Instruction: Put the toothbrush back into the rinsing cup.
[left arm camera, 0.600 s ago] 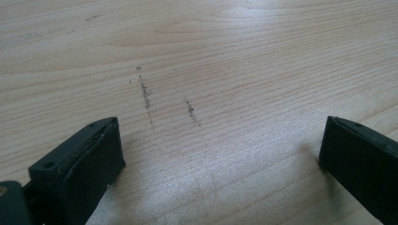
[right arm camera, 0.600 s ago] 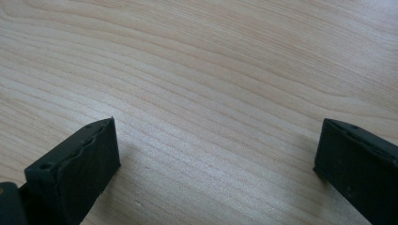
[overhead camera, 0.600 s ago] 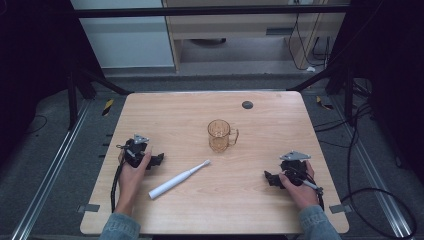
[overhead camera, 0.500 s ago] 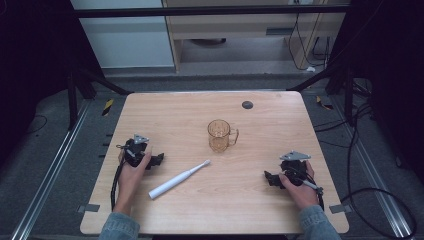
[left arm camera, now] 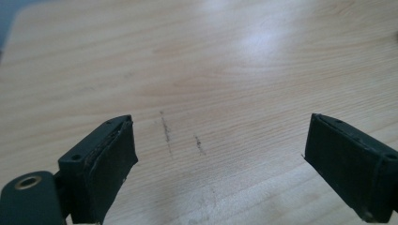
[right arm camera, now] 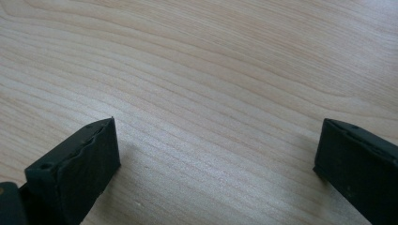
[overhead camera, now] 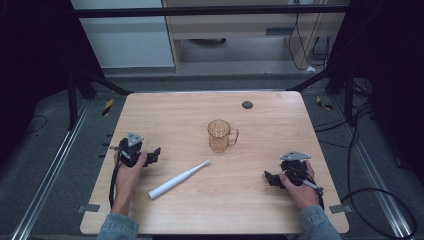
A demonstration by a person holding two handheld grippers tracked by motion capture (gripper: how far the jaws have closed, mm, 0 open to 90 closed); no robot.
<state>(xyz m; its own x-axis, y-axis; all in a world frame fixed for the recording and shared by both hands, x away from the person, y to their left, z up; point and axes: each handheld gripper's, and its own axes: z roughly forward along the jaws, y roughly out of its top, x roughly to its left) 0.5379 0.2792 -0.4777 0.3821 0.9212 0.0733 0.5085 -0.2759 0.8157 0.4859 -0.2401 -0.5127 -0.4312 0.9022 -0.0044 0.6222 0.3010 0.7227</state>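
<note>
Both grippers sat idle on the wooden table [overhead camera: 300, 115], nothing held. Left gripper [overhead camera: 154, 154] rested near the left edge, jaws spread wide with bare wood and a few dark scuff marks [left arm camera: 165, 129] between them in the left gripper view. Right gripper [overhead camera: 270, 178] rested near the right edge, jaws also wide over plain wood grain in the right gripper view. Looked like a start pose: hands parked well apart on either side, leaving the middle free for reaching.

White electric toothbrush [overhead camera: 178, 179] lay flat on the table, between the 2 grippers but nearer the left one, touching neither. Long axis ran diagonally: handle end toward the person and left, brush head [overhead camera: 205, 163] pointing away and right, roughly toward the transparent amber mug [overhead camera: 218, 135]. The mug stood upright near the table centre, handle on its right side, apart from the toothbrush head.

Judgement: the left gripper was best placed to take the handle; the likely aim was toothbrush into mug.

Small dark round spot [overhead camera: 247, 105] sat near the far edge, unclear what.
</note>
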